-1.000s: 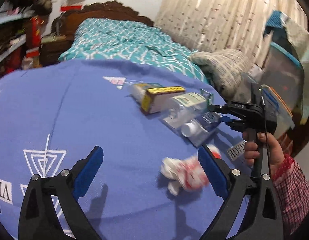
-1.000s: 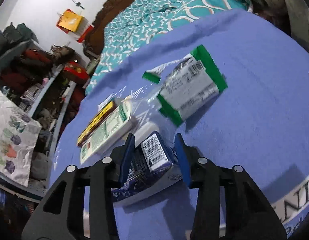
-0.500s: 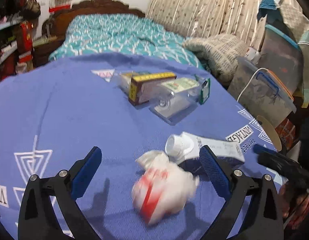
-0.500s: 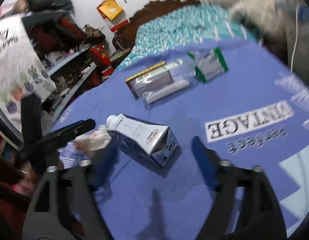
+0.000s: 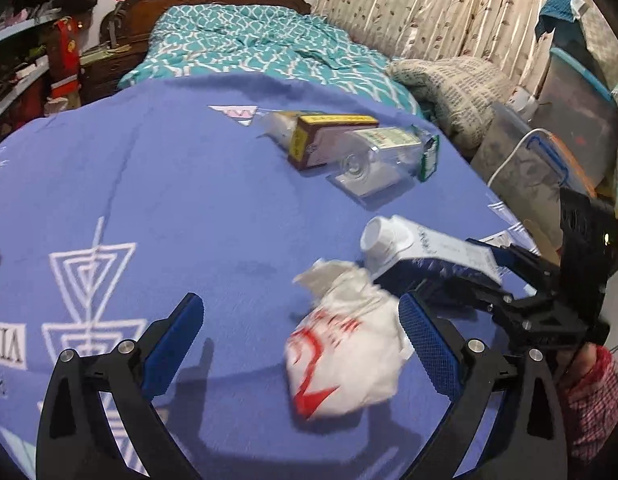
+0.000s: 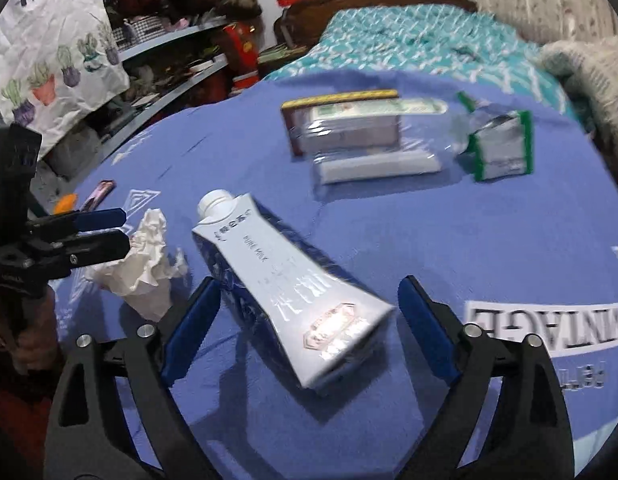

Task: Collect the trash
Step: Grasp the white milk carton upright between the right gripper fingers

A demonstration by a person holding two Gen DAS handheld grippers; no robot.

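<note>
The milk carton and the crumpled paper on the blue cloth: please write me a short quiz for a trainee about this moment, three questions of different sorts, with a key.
1. True or false: the right hand-held gripper is shut on the milk carton.
2. Multiple choice: what lies between the fingers of the left hand-held gripper? A) the crumpled paper B) a glass jar C) a spoon
3. Fill in: the milk carton lies on its ____ on the blue cloth, its white cap pointing away from the right hand-held gripper.

Key: 1 false, its jaws stand open on either side of the carton; 2 A; 3 side.
</note>
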